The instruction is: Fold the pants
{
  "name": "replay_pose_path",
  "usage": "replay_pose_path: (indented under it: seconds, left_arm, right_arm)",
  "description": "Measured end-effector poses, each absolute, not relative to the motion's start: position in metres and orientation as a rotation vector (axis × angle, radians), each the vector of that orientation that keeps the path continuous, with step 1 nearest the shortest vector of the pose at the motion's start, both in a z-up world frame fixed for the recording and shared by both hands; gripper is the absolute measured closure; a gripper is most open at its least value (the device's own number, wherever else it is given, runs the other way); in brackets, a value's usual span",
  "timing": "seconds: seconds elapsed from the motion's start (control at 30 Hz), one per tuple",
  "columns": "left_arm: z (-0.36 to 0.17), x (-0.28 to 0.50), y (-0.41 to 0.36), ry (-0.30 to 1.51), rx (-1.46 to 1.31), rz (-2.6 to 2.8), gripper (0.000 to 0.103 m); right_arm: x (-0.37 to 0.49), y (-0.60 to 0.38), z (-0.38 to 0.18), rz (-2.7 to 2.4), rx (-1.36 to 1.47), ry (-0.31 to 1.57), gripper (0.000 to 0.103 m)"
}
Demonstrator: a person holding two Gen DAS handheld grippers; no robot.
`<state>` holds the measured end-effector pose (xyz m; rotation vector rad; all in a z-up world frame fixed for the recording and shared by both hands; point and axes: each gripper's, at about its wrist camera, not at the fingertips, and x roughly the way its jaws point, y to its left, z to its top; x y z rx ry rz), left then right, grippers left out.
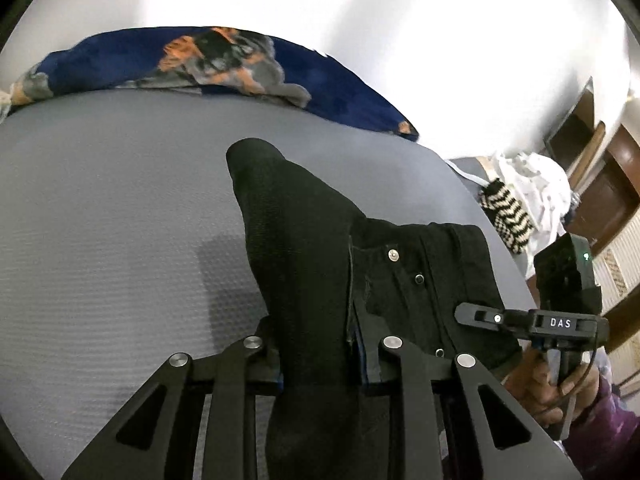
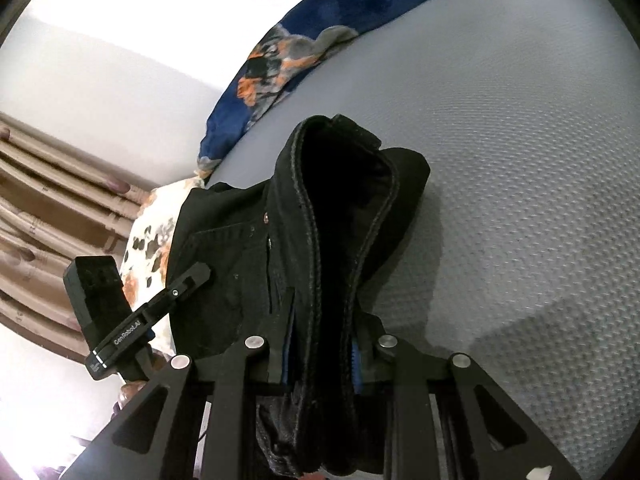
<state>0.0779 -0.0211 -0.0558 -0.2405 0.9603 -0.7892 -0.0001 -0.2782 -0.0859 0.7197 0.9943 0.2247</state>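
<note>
Pants (image 1: 312, 264) bunched between both my tongs, left (image 1: 320, 360) and right (image 2: 320, 360), each clamped on them above the bed (image 1: 120, 240).

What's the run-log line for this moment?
left gripper: shut on black pants | right gripper: shut on black pants | pants lifted over grey bed

Matt black denim pants (image 1: 304, 248) on textured grey cloth sheet (image 1: 120, 220).
</note>
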Motion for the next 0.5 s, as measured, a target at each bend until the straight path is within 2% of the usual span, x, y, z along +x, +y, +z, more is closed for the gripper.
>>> replay_pose_path:
  seconds: [0.5]
  left_arm:
    - [-0.029,0.098,0.039,0.872,-0.194,-0.664,0.078]
  right_arm:
    - [0.044,-0.211,-0.071,0.308,0.667,0.989,0.083]
